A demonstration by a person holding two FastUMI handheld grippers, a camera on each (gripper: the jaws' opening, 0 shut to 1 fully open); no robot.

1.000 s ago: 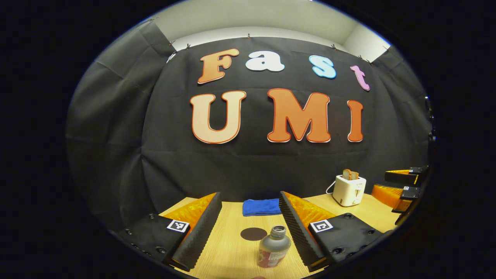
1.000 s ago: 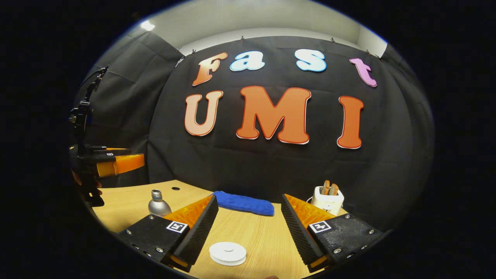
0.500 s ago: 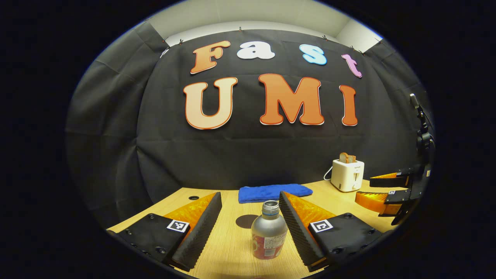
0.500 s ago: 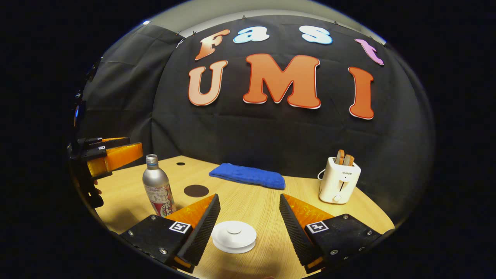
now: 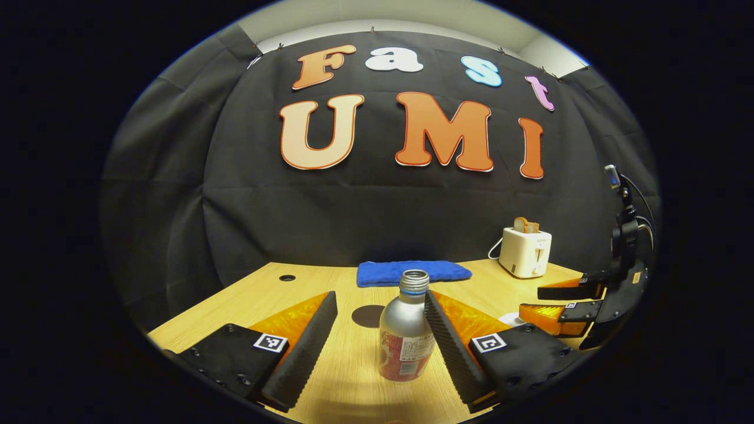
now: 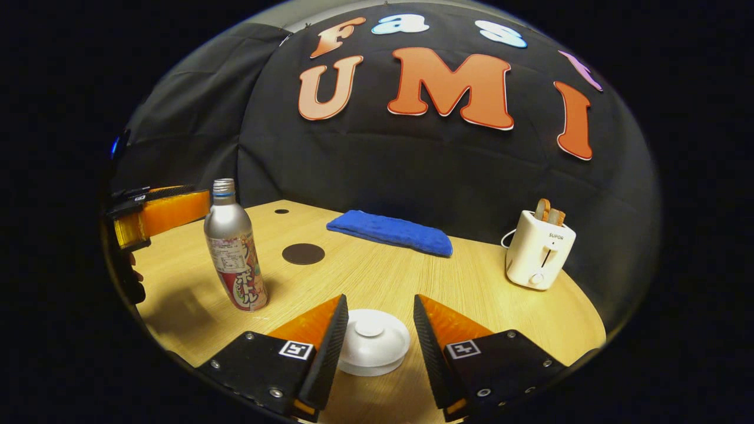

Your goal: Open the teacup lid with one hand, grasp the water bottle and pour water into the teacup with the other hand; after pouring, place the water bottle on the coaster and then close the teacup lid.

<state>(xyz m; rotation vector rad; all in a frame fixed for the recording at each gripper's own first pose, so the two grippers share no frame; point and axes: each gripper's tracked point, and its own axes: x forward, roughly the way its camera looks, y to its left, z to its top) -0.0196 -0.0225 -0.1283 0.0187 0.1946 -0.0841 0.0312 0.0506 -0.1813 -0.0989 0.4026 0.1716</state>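
Note:
A silver water bottle with a red label and no cap stands upright on the wooden table. My left gripper is open around it, the bottle close to the right-hand finger, and I cannot tell if they touch. The dark round coaster lies just behind the bottle. The white teacup lid with its small knob sits between the fingers of my right gripper, which is open, its fingers flanking the lid closely. The bottle, coaster and left gripper appear at the left of the right gripper view.
A folded blue cloth lies at the back of the wooden table. A white toaster with bread in it stands at the back right. My right gripper shows at the right edge of the left gripper view.
Both grippers came down and forward. The bottle now stands between the left fingers at table level. The right fingers have narrowed around the teacup lid.

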